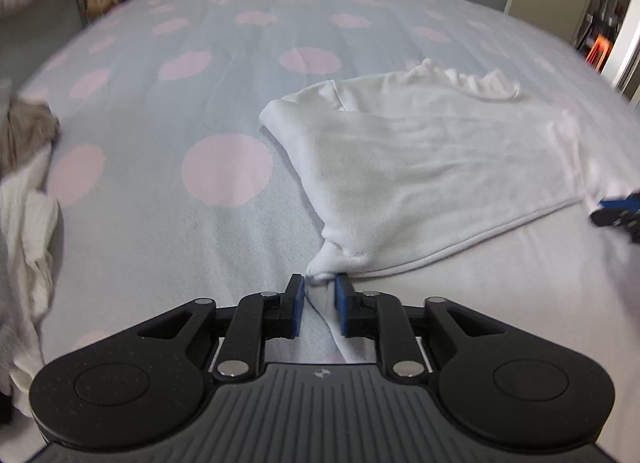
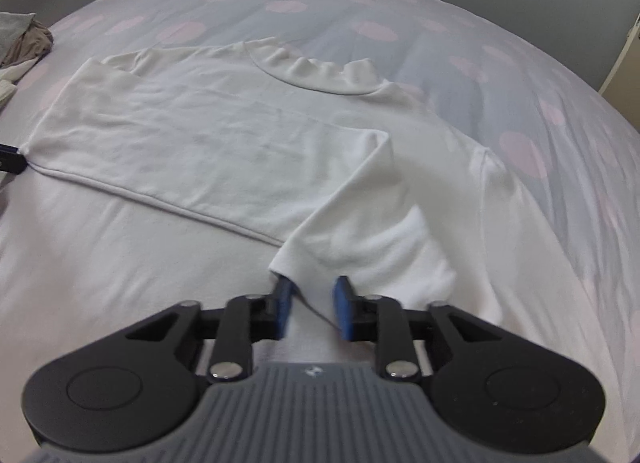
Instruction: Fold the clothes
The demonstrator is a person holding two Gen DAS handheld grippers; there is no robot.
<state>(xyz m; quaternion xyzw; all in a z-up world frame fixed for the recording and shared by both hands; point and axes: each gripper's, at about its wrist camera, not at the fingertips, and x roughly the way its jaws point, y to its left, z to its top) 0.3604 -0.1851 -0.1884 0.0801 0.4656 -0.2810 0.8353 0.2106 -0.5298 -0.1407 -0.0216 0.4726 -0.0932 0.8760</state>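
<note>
White shirt lies flat on the bed, left gripper fingers pinching its corner, right gripper fingers holding its sleeve.

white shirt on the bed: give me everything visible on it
The white long-sleeved knit shirt lies mostly flat on the pale blue bedspread with pink dots, ruffled neckline at the far side, hemmed bottom edge nearest the cameras. Soft, lightly wrinkled fabric. One sleeve is already folded across the body. The left gripper pinches a bunched hem corner; the right gripper holds the other sleeve's cuff, with fabric running between its blue pads.
</note>
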